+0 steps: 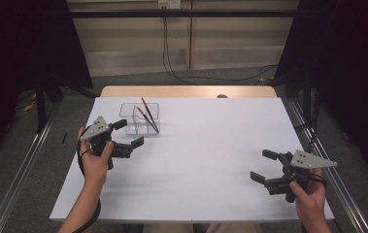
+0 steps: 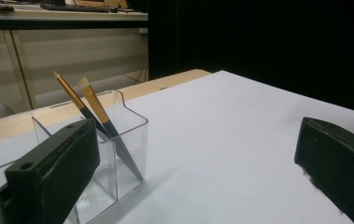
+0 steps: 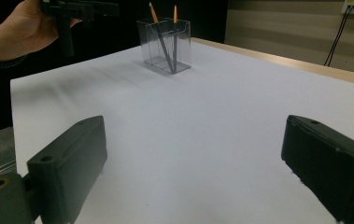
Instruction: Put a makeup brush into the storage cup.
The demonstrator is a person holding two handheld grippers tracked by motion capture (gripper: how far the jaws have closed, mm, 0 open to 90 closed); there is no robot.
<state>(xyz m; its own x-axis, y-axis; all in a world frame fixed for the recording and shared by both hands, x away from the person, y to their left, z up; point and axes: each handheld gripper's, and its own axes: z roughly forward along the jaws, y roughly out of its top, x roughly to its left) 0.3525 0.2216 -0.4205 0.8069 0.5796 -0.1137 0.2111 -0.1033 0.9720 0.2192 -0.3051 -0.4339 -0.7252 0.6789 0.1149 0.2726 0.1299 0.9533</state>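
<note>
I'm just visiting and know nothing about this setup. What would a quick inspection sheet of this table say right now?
Surface: white table top, lying on a wooden table whose edge shows at the far side.
Job's things: clear plastic holder with compartments, far left of the top; two brushes lean tilted inside it, tips up.
Clutter: nothing seen on the top; a small dark thing sits at the far edge, too small to tell.
Grippers: left tool open, held in a hand just short of the holder, empty; right tool open, held near the right edge, empty.
Cables: black cables hang from a wall socket and trail on the floor; a cable loops from the left tool.
Surroundings: dark curtains both sides, metal rails along the floor.
</note>
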